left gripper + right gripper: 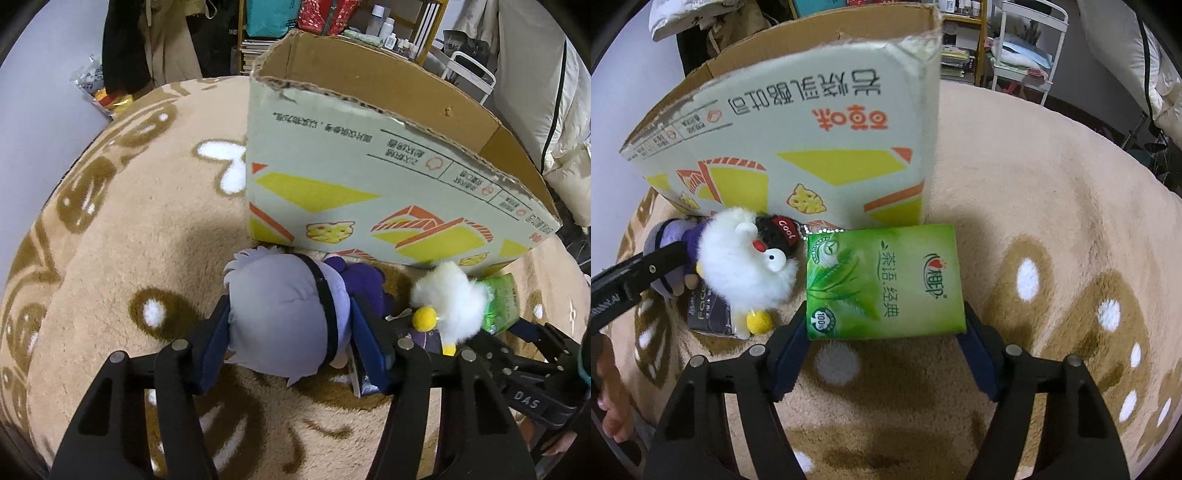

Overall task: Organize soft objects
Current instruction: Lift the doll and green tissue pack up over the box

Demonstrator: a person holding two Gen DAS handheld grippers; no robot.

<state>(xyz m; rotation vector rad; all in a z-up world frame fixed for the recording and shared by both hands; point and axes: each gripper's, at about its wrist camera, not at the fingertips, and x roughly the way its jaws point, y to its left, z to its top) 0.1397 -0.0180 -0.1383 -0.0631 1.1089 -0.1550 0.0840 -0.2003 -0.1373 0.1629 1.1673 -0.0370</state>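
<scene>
A plush doll (273,295) with a pale lavender head and a purple body lies on the rug in front of an open cardboard box (369,166). My left gripper (290,321) is shut on its head, with a blue pad pressing each side. Right of the doll lies a fluffy white plush bird (746,269) in a black "Cool" cap. A green tissue pack (882,280) lies flat against the box (812,147). My right gripper (886,314) is shut on the pack's near end, its pads against both edges.
A beige fleece rug (1052,221) with brown and white patterns covers the floor. A small dark packet (709,310) lies under the white bird. A person's hand (609,387) shows at the lower left. Shelves, a white cart and bedding stand behind the box.
</scene>
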